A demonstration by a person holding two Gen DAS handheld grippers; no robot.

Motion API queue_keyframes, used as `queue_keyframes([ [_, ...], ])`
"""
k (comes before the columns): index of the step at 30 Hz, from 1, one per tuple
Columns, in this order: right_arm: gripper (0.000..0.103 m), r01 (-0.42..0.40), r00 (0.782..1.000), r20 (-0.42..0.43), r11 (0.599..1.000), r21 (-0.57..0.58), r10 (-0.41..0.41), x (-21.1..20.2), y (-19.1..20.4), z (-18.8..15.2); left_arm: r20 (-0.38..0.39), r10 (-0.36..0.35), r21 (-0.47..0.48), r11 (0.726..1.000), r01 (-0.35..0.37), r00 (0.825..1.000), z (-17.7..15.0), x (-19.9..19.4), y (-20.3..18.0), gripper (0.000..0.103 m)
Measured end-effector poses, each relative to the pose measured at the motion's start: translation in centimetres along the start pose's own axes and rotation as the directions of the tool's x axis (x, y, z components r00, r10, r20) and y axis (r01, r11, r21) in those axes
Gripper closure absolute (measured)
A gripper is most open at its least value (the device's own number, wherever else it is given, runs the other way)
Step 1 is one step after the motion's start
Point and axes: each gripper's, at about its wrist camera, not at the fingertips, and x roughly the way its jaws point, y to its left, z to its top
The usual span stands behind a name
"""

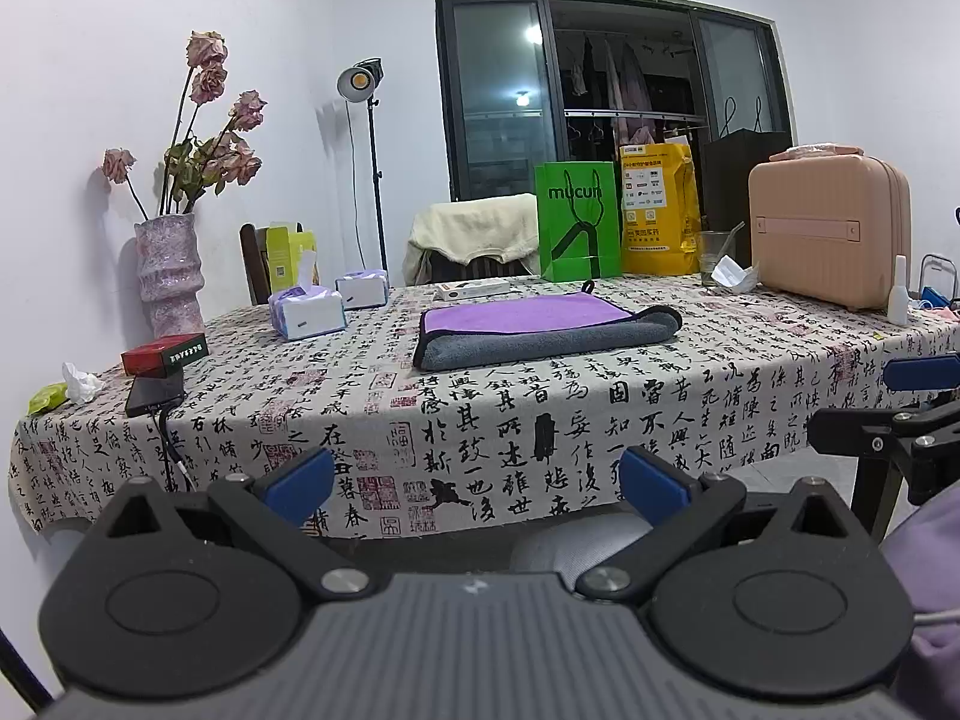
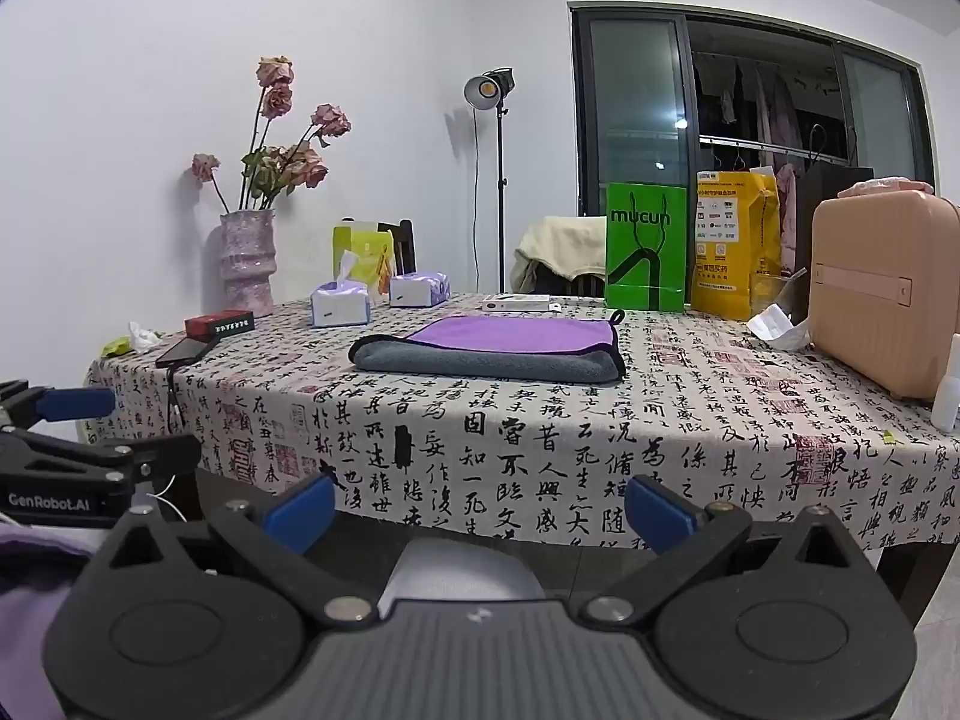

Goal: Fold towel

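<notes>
Nearest: left gripper held off the table's near edge, below tabletop level, blue fingers spread wide w/ nothing between them. Right gripper same story, fingers wide apart, empty, also short of the near edge. Each gripper shows at the side of the other's view, so they sit side by side

Table has a calligraphy-print cloth hanging over the near edge. Towel lies flat around the middle of the table, well apart from both grippers: folded over, grey layer at the bottom and front, purple face on top, small hang loop at its far edge

Left edge: black phone w/ cable dropping over the edge, red box just behind it, crumpled tissue near the corner. Further back on the left, two tissue packs and a vase w/ dried roses

Far edge: green bag, yellow bag, glass. Far right: pink suitcase
</notes>
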Motion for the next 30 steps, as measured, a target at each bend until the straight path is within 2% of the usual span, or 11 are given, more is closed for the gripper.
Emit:
queue_keyframes([
  [18, 0.0, 0.024, 1.0, -0.007, 1.0, 0.01, -0.024, 0.6, -1.2, -0.2, -0.041, -0.002, -0.008, 1.0, 0.001, 0.999, -0.9, 1.0, 0.5, 0.0],
  [30, 0.0, 0.014, 1.0, 0.007, 0.999, -0.035, -0.014, 2.8, -1.8, 0.2, -0.075, 0.01, -0.021, 1.0, -0.012, 0.997, -0.5, 4.0, 2.1, 0.0],
])
